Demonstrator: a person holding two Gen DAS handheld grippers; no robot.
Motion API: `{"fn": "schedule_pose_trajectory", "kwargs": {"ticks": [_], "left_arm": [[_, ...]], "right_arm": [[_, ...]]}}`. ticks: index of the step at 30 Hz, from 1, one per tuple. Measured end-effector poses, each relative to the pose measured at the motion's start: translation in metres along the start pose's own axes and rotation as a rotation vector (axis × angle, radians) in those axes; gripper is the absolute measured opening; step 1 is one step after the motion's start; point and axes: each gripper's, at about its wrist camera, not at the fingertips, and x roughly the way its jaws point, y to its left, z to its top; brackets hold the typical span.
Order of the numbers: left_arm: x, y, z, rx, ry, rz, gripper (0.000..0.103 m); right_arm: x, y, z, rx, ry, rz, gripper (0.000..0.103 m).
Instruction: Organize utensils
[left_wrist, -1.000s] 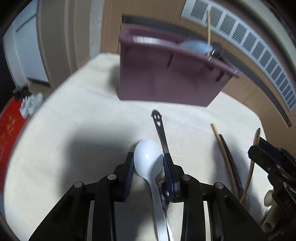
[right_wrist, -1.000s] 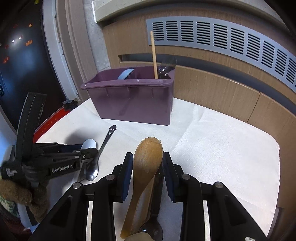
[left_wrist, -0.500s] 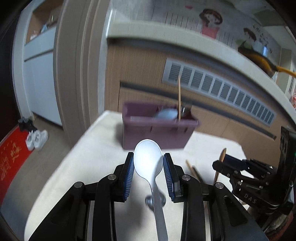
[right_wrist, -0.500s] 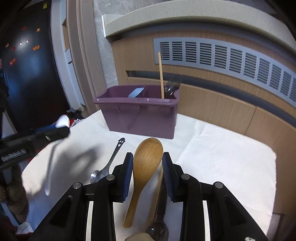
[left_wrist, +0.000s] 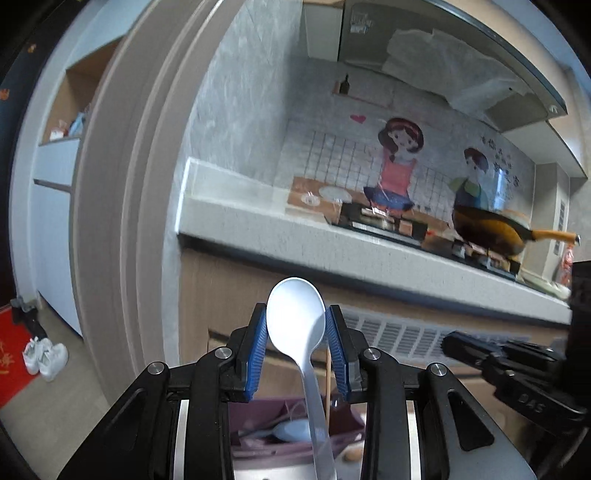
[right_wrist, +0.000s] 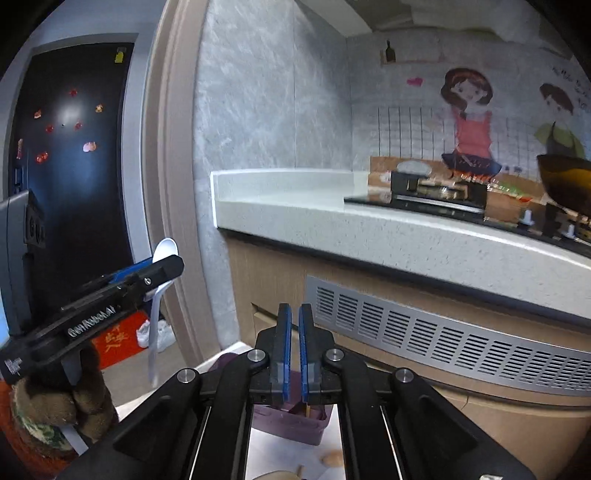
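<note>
My left gripper (left_wrist: 296, 350) is shut on a white plastic spoon (left_wrist: 295, 317), bowl up between the blue pads, handle hanging down. It is raised high above the purple utensil bin (left_wrist: 291, 435), which shows low between the fingers with a white spoon and a wooden stick inside. In the right wrist view the left gripper (right_wrist: 162, 267) and its spoon (right_wrist: 164, 251) are at the left. My right gripper (right_wrist: 294, 347) is shut with nothing seen between its pads, raised above the purple bin (right_wrist: 291, 421).
A kitchen counter (left_wrist: 332, 243) with a stove and a yellow pan (left_wrist: 491, 232) runs behind. A grey vent grille (right_wrist: 443, 336) sits under the counter. A dark fridge (right_wrist: 70, 155) is at the left. The white table (right_wrist: 280, 458) is far below.
Both grippers have risen high off the table. The left still holds the white spoon. The right no longer holds the wooden spoon and its jaws have closed.
</note>
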Motion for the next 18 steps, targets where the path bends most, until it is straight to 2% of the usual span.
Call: {"fn": "schedule_pose_trajectory", "kwargs": {"ticks": [2, 5, 7, 8, 9, 15, 18], "left_arm": [[0.001, 0.004, -0.015, 0.009, 0.032, -0.004, 0.033], [0.004, 0.012, -0.044, -0.011, 0.109, -0.011, 0.033], [0.004, 0.018, -0.063, -0.026, 0.148, -0.001, 0.033], [0.003, 0.022, -0.071, -0.031, 0.162, 0.009, 0.033], [0.003, 0.026, -0.080, -0.038, 0.182, 0.017, 0.033], [0.010, 0.047, -0.118, -0.117, 0.301, 0.055, 0.033], [0.013, 0.053, -0.129, -0.133, 0.330, 0.074, 0.033]], "right_arm": [[0.009, -0.006, -0.014, -0.007, 0.051, 0.011, 0.004], [0.034, -0.018, -0.055, -0.010, 0.165, 0.018, 0.005], [0.055, -0.031, -0.084, 0.023, 0.287, 0.100, 0.013], [0.062, -0.036, -0.093, 0.031, 0.322, 0.119, 0.022], [0.074, -0.044, -0.108, 0.032, 0.364, 0.131, 0.026], [0.129, -0.088, -0.151, 0.003, 0.462, 0.030, 0.026], [0.159, -0.121, -0.160, 0.088, 0.508, 0.014, 0.026]]}}
